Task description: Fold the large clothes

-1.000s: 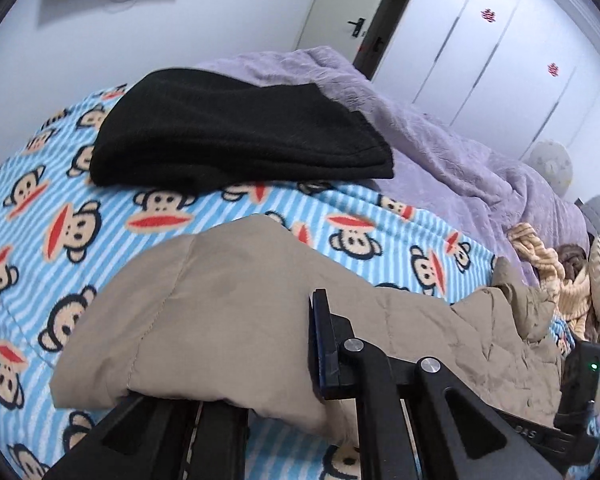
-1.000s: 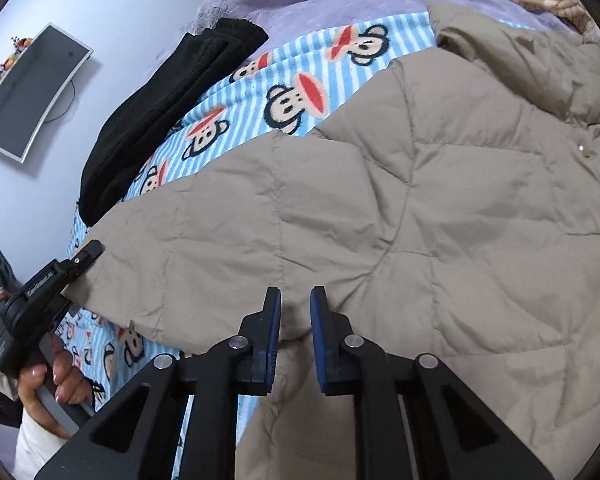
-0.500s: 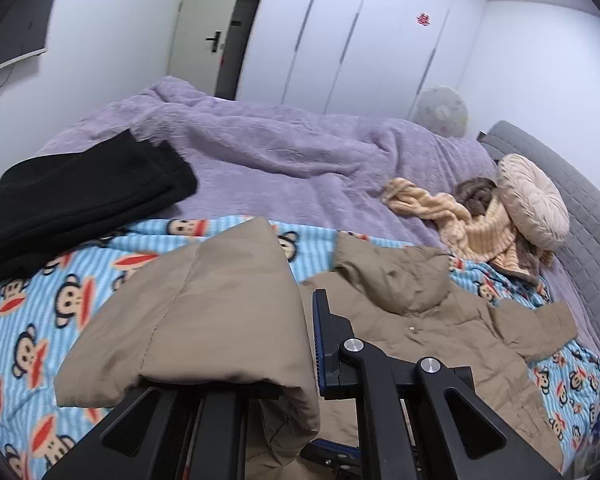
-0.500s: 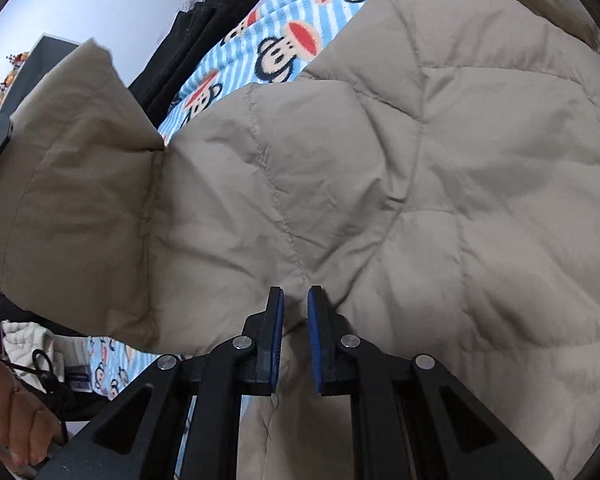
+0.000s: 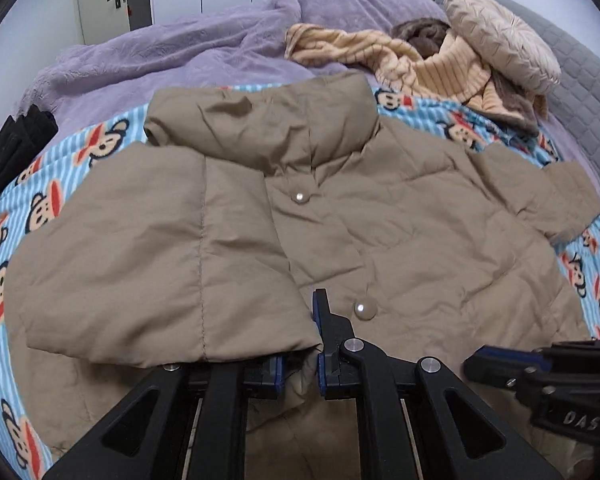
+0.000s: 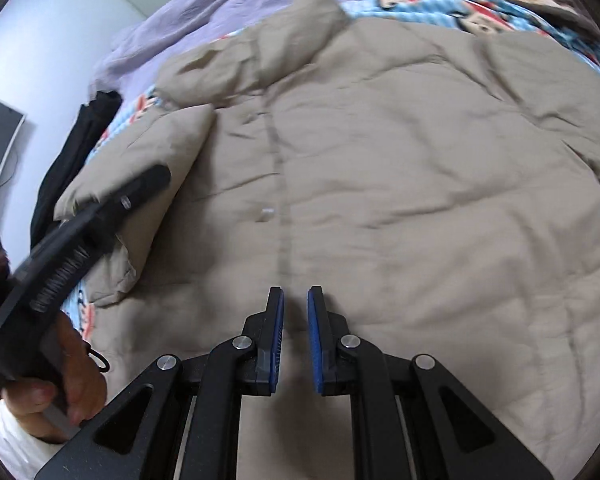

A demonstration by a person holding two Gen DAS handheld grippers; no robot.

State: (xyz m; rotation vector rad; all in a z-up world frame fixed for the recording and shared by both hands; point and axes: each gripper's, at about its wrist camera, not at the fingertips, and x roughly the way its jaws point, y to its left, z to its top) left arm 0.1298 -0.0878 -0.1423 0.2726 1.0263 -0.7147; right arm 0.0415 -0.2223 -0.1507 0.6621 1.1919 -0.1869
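A khaki padded jacket (image 5: 420, 240) lies front-up on the monkey-print sheet (image 5: 40, 208), collar at the far side. My left gripper (image 5: 300, 304) is shut on the cuff of its left sleeve (image 5: 160, 260), which lies folded across the chest up to the snap-button line. The sleeve hides the left finger's tip. In the right wrist view the same jacket (image 6: 420, 160) fills the frame, and my right gripper (image 6: 295, 292) hovers over its lower front, shut with nothing between the pads. The left gripper (image 6: 140, 188) shows there in a hand (image 6: 72, 372). The right gripper (image 5: 476, 360) shows in the left wrist view at lower right.
A folded black garment (image 5: 16, 148) lies at the sheet's left edge. Behind are a purple blanket (image 5: 200, 52), a striped beige garment (image 5: 420, 64), a round cushion (image 5: 500, 36) and a grey headboard (image 5: 580, 80). A wall screen (image 6: 0, 136) hangs at left.
The left gripper has carried the sleeve from the left side over onto the jacket's front. The right gripper has moved from the jacket's left hem to over its middle front.
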